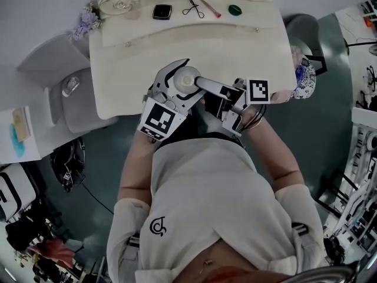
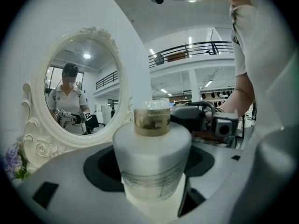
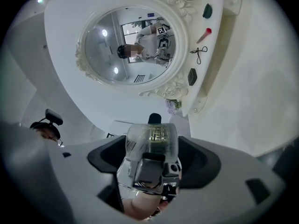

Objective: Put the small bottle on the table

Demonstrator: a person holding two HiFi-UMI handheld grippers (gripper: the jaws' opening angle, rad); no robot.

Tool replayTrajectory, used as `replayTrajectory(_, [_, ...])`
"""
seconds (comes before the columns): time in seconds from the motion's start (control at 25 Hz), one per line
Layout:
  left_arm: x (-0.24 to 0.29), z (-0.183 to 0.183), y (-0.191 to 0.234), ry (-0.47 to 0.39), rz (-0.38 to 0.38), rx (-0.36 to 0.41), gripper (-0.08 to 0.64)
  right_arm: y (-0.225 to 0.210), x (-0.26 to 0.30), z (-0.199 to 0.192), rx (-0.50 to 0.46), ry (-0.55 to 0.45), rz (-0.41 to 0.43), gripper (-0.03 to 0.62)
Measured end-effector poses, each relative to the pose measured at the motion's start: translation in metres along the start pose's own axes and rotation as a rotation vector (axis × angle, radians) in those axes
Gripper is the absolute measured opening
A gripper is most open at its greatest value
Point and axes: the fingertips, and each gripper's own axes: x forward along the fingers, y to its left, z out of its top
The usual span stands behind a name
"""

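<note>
A small white bottle [image 2: 152,157] with a gold neck and a clear cap [image 3: 152,141] is held in the air over the front edge of the cream dressing table [image 1: 135,58]. My left gripper [image 1: 179,85] is shut on the bottle's white body [image 1: 187,77]. From the right, my right gripper [image 1: 227,99] meets it, and its jaws close round the clear cap. In the left gripper view the right gripper [image 2: 196,120] shows just behind the cap. The bottle's underside is hidden.
At the table's back lie a black compact [image 1: 162,11], a scissor-like tool [image 1: 192,7], a pink stick [image 1: 210,7] and a green round piece [image 1: 235,9]. An ornate oval mirror [image 2: 81,85] stands behind. Purple flowers [image 1: 86,21] and a grey seat [image 1: 70,93] are at the left.
</note>
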Motion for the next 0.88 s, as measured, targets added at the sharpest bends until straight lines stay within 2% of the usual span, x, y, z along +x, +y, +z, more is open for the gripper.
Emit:
replayTrajectory(0.16, [0.016, -0.009, 0.029, 0.0, -0.019, -0.008, 0.348, -0.015, 0.015, 0.028, 0.005, 0.001, -0.003, 0.353])
replayTrajectory(0.36, [0.023, -0.029, 0.045, 0.005, -0.013, -0.039, 0.348, -0.036, 0.025, 0.038, 0.031, 0.04, -0.013, 0.354])
replayTrajectory(0.64, [0.043, -0.062, 0.051, 0.036, 0.016, -0.092, 0.348, -0.071, 0.018, 0.049, 0.084, 0.1, -0.031, 0.353])
replayTrajectory(0.88, [0.071, -0.106, 0.05, 0.061, 0.046, -0.154, 0.348, -0.118, 0.003, 0.06, 0.114, 0.114, -0.083, 0.353])
